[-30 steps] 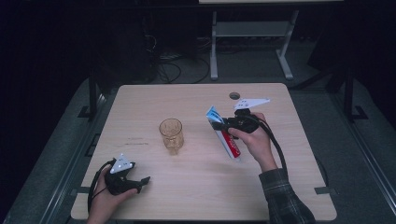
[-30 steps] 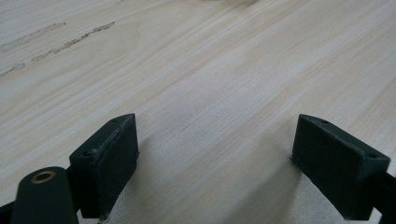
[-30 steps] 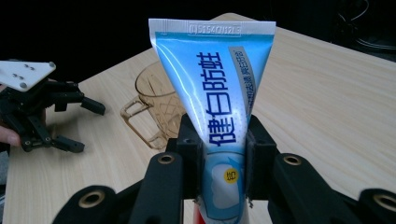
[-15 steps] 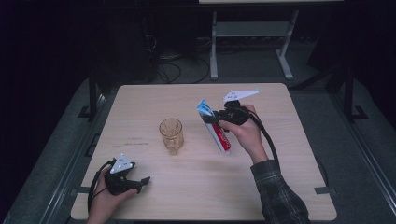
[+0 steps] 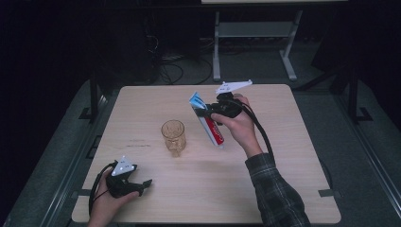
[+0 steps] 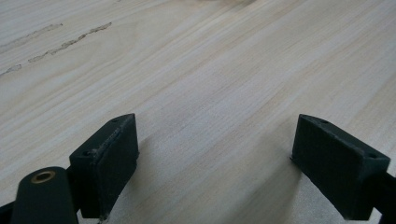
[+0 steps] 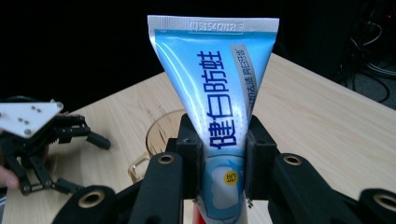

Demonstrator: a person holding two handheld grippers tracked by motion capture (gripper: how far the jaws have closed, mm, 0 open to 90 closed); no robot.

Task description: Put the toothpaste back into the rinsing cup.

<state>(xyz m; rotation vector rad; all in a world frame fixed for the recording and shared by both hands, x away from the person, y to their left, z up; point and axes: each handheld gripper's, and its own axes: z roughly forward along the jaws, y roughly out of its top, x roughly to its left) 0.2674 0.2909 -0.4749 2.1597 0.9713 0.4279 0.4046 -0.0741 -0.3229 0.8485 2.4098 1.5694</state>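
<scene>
My right gripper (image 5: 204, 113) is clamped on the toothpaste tube (image 5: 208, 125), both pads pressed to the tube's flat sides in the right gripper view (image 7: 219, 154). Tube (image 7: 215, 98) is held clear of the table (image 5: 265, 189), tilted: crimped blue end up and toward the far left, red cap end (image 5: 218, 140) down toward me. Blue Chinese lettering runs along the face, yellow dot low on it between the pads

Amber glass mug (image 5: 173, 137) stands upright near table centre, just left of the tube, apart from it. In the right gripper view the mug (image 7: 161, 135) sits behind the tube, partly hidden by my jaws

My left gripper (image 5: 144, 182) rests at the near left corner of the table, well apart from mug and tube. Jaws wide, nothing between them, just bare wood under them in the left gripper view (image 6: 217, 172). It also shows at the left edge of the right gripper view (image 7: 81, 158), grey three-cornered plate on top

Faint scuff marks on the wood (image 5: 137, 143) left of the mug
</scene>
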